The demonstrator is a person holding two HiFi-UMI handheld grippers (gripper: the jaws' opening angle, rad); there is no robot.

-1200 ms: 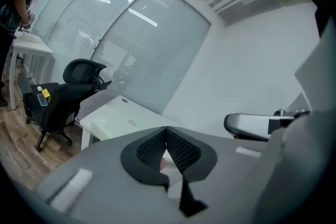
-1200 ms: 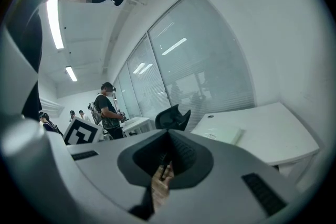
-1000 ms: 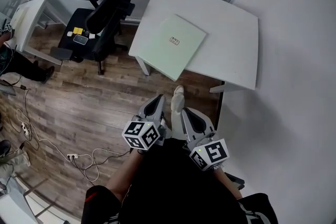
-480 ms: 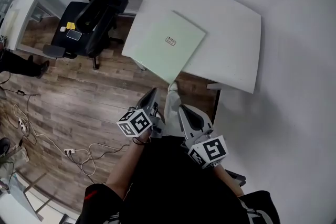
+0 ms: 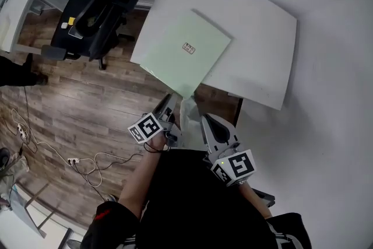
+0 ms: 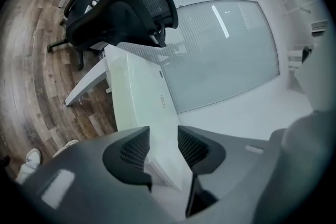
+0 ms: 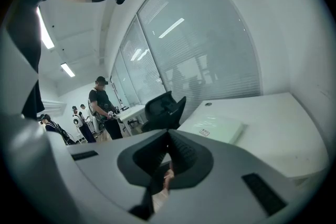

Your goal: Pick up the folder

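A pale green folder (image 5: 186,52) with a small label lies flat on the white table (image 5: 256,26), and its near corner juts past the table's front edge. My left gripper (image 5: 167,108) sits just below and left of that corner. Its jaws are opening, and in the left gripper view the folder (image 6: 137,86) shows through the gap of the left gripper (image 6: 164,139), with the pads not pressing on it. My right gripper (image 5: 208,122) hovers to the right, short of the table. In its own view the right gripper (image 7: 168,136) is shut and empty, with the folder (image 7: 212,127) ahead.
A black office chair (image 5: 96,6) stands left of the table on the wood floor. A second white desk (image 5: 14,9) is at far left. Cables and a power strip (image 5: 76,160) lie on the floor. A white wall borders the right. People (image 7: 102,107) stand in the distance.
Both grippers have come closer to the table's front edge. The left gripper sank, rolled over, and its jaws went from shut to parted.
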